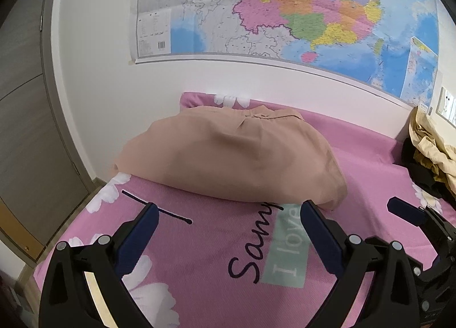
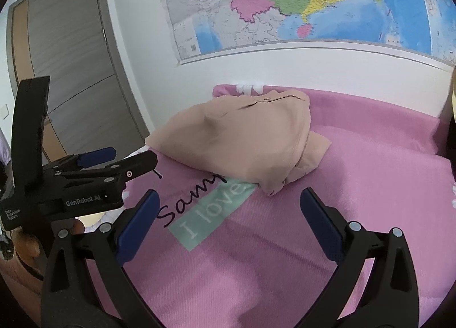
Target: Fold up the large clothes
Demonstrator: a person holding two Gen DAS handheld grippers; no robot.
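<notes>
A tan garment [image 1: 228, 154] lies folded in a thick bundle on the pink bedspread [image 1: 216, 242], close to the wall. It also shows in the right wrist view [image 2: 239, 140], with a loose corner sticking out at its right. My left gripper [image 1: 228, 208] is open and empty, just in front of the bundle's near edge. My right gripper [image 2: 228, 200] is open and empty, a little short of the bundle's near corner. The left gripper shows from the side at the left of the right wrist view [image 2: 114, 160], and the right gripper's blue fingertip shows at the right of the left wrist view [image 1: 404, 208].
A pile of yellow and black clothes [image 1: 430, 157] lies at the bed's right end. A large map [image 1: 285, 9] hangs on the white wall behind the bed. A grey door [image 2: 65, 66] stands to the left. The bedspread has white flowers and printed words [image 2: 211, 208].
</notes>
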